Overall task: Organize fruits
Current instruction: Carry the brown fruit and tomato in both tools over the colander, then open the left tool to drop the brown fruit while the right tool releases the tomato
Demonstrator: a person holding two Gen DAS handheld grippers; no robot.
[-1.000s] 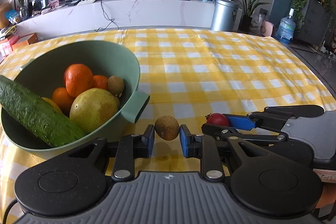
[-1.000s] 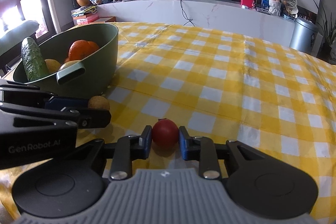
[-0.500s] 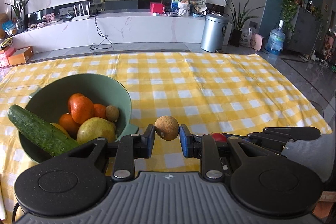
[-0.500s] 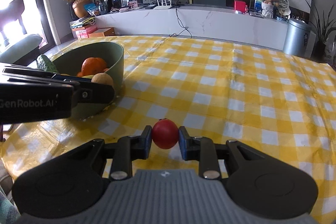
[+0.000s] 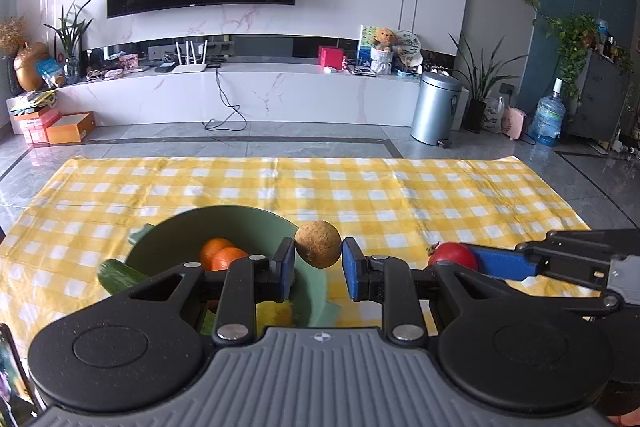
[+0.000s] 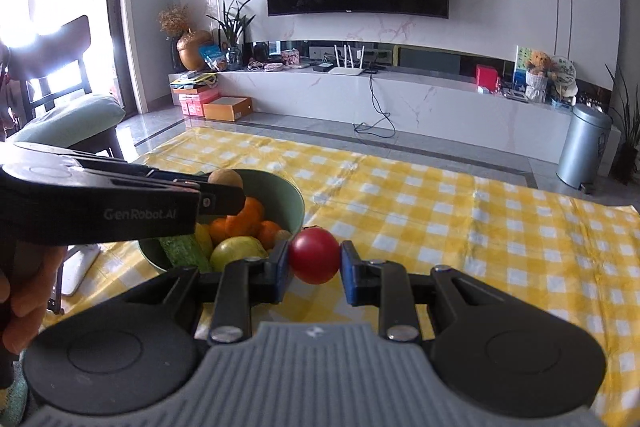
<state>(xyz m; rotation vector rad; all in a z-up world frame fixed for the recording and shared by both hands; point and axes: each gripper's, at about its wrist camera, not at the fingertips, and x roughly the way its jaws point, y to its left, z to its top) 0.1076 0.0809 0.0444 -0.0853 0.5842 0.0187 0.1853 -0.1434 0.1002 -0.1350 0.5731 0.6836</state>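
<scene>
My left gripper (image 5: 318,263) is shut on a small round brown fruit (image 5: 318,243), held in the air above the near rim of a green bowl (image 5: 224,227). The bowl holds oranges (image 5: 218,253), a cucumber (image 5: 118,275) and a yellow-green fruit (image 6: 238,251). My right gripper (image 6: 315,267) is shut on a red tomato (image 6: 314,255), raised to the right of the bowl (image 6: 280,195). In the left wrist view the tomato (image 5: 452,257) and right gripper show at the right. In the right wrist view the left gripper (image 6: 224,183) with the brown fruit (image 6: 225,179) hangs over the bowl.
A yellow-and-white checked cloth (image 5: 400,195) covers the table. A hand (image 6: 24,303) holds the left gripper's body. A cushioned chair (image 6: 68,119) stands at the left. Beyond the table are a white TV bench (image 5: 260,91) and a metal bin (image 5: 436,107).
Both grippers have risen well above the table with their fruits still held. The bowl now lies lower and smaller in both views, and the left gripper has come over its rim.
</scene>
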